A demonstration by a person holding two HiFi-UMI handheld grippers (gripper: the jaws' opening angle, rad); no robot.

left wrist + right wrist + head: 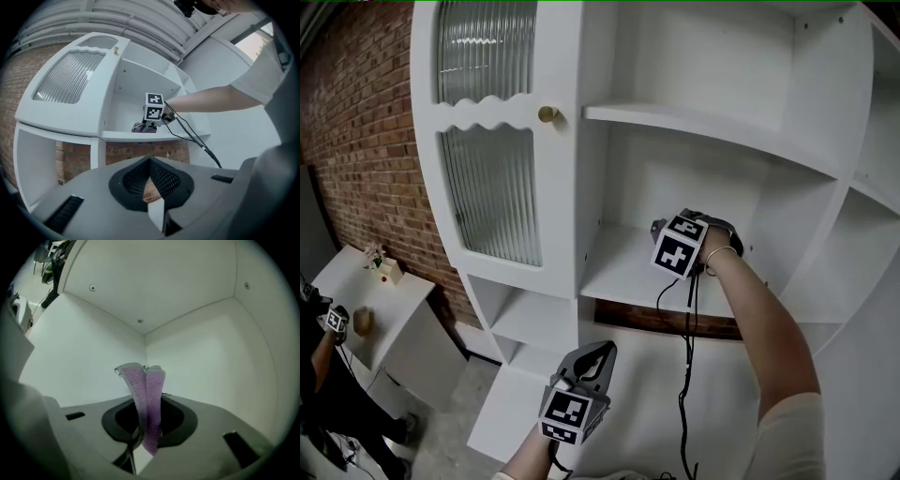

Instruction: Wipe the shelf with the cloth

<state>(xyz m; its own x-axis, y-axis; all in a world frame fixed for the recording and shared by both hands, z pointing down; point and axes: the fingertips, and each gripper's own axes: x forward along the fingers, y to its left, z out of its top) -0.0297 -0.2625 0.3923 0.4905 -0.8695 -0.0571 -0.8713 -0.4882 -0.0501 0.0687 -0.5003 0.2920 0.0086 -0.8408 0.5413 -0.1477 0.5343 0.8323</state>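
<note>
Right claw (148,428) grips the cloth (146,394) inside the shelf (623,277), ready to wipe; left claw (598,357) waits closed and empty below.

The shelf (619,274) lay bare and open at the front, left of the right gripper (660,228), whose fingers (180,420) pinched the cloth (148,394). The back wall (201,366), left side wall (79,362) and board above (703,122) closed the compartment in. The ribbed-glass door (492,192) stood shut just left of the opening. A black cable (684,375) hung across the lower opening, right of the left gripper (598,354).
</note>
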